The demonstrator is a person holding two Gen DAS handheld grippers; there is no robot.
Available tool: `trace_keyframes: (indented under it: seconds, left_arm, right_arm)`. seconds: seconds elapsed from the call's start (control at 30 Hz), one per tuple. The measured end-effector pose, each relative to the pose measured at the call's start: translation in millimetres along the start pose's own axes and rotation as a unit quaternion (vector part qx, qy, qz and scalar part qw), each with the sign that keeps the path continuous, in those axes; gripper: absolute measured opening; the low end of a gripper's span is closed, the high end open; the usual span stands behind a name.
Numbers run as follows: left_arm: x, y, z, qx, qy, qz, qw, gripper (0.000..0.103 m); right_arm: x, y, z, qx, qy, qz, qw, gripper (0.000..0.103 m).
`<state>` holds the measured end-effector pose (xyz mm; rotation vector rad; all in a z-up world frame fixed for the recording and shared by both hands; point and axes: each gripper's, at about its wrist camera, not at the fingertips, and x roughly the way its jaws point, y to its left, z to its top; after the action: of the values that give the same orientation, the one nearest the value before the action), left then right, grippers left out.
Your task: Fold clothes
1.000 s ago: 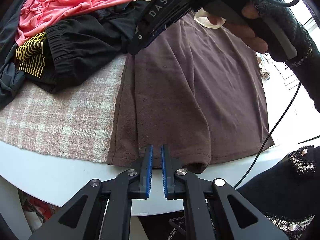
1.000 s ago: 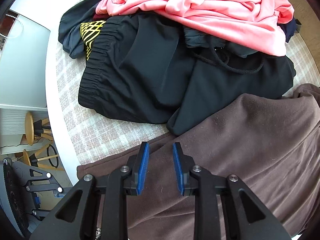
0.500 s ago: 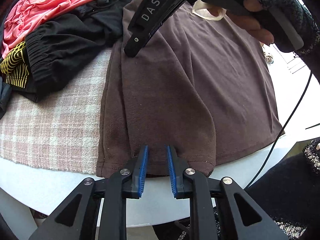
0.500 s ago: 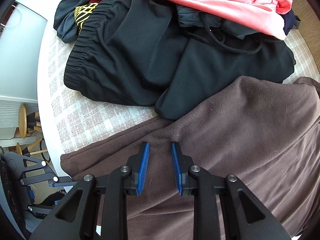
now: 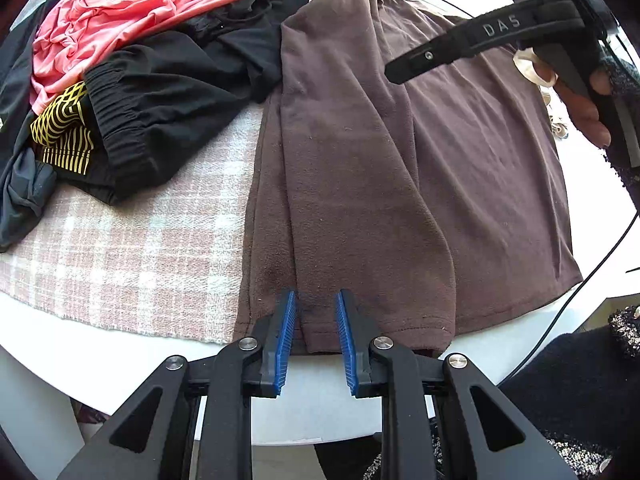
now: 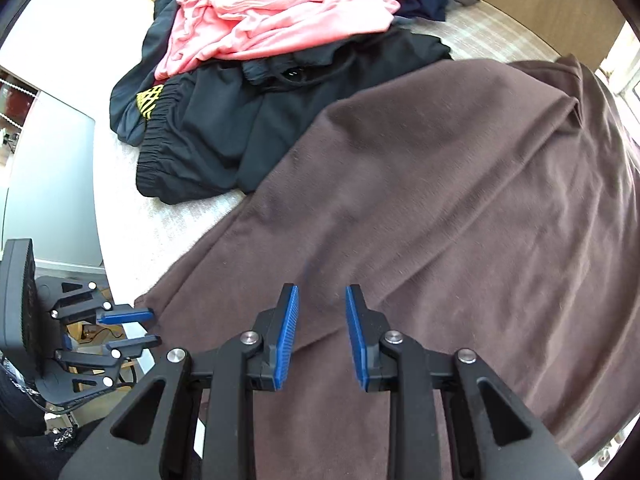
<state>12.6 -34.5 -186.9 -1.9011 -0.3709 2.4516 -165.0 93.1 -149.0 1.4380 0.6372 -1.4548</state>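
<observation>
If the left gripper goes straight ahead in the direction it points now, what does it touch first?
Most likely the brown garment: the left gripper points down at its folded hem at the table's edge, jaws opening, fabric just beyond the tips. Depth is unclear, so contact may already be close.

bright window daylight, blown-out glare, fisheye-warped edges, slight blur.

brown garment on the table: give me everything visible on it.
The dark brown fleece-like garment lies spread flat, partly on the pink-and-white checked cloth, partly on the white round table. One side is folded lengthwise over the middle, and its stitched hem lies at the table's near edge. The black garments touch its far left edge. The left gripper, opening, straddles the hem.
</observation>
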Motion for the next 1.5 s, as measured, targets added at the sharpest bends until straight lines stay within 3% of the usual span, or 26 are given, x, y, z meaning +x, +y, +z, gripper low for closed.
trace_keyframes:
  seconds: [0.27,0.33,0.37,0.5,0.63,0.7,0.83,0.97,1.07,1.27,1.33,1.4,1.43,1.5]
  left_arm:
    - [9.5,-5.5,5.4,0.027,0.03,0.033,0.9987,0.023]
    - [7.9,-6.5,5.3,0.034,0.03,0.025,0.9987,0.016]
    - [6.9,-6.6,5.3,0.036,0.03,0.02,0.9987,0.006]
    - [0.1,-7.3,5.2,0.048,0.025,0.023,0.9983,0.003]
    - [-18.0,1.6,6.4,0.031,0.007,0.009,0.9995,0.003]
    - [-30.0,8.8,7.6,0.019,-0.005,0.004,0.9998,0.003]
    - [-49.3,22.2,9.7,0.013,-0.022,0.027,0.9993,0.003]
    - [-53.2,31.0,8.9,0.007,-0.022,0.031,0.9993,0.003]
    - [-27.1,18.9,-6.1,0.011,0.006,0.043,0.999,0.003]
    - [-17.5,13.9,-11.8,0.028,0.017,0.051,0.9981,0.003]
    - [-20.1,13.7,-14.0,0.029,0.015,0.05,0.9983,0.003]
    - [-22.8,14.5,-16.1,0.026,0.013,0.045,0.9986,0.003]
    - [-24.4,15.6,-16.9,0.024,0.013,0.041,0.9988,0.002]
    - [-28.2,18.3,-18.4,0.019,0.014,0.033,0.9992,0.004]
  right_arm:
    - [24.4,-15.7,2.9,0.053,0.002,0.035,0.998,0.025]
    - [28.9,-20.1,6.9,0.066,0.0,0.037,0.997,0.025]
    - [31.9,-22.8,9.4,0.074,0.001,0.041,0.996,0.025]
    - [45.6,-31.2,18.4,0.105,0.007,0.084,0.991,0.025]
    - [47.8,-29.5,24.0,0.106,-0.01,0.094,0.99,0.024]
    - [45.7,-27.3,25.2,0.098,-0.021,0.097,0.99,0.01]
    - [35.3,-20.0,29.5,0.08,-0.043,0.096,0.991,0.004]
    - [26.3,-8.5,36.2,0.053,-0.062,0.067,0.994,0.004]
    - [29.7,-25.0,22.6,0.04,-0.031,0.02,0.999,0.004]
    - [20.4,-31.3,23.2,0.046,0.005,0.004,0.999,0.009]
    - [-5.5,-34.5,31.0,0.036,-0.025,-0.018,0.999,0.009]
    - [-29.5,-44.3,48.2,0.037,-0.059,-0.045,0.997,0.021]
    - [-41.3,-50.4,57.1,0.039,-0.076,-0.056,0.995,0.034]
    - [-57.7,-79.5,75.9,0.079,-0.103,-0.059,0.99,0.036]
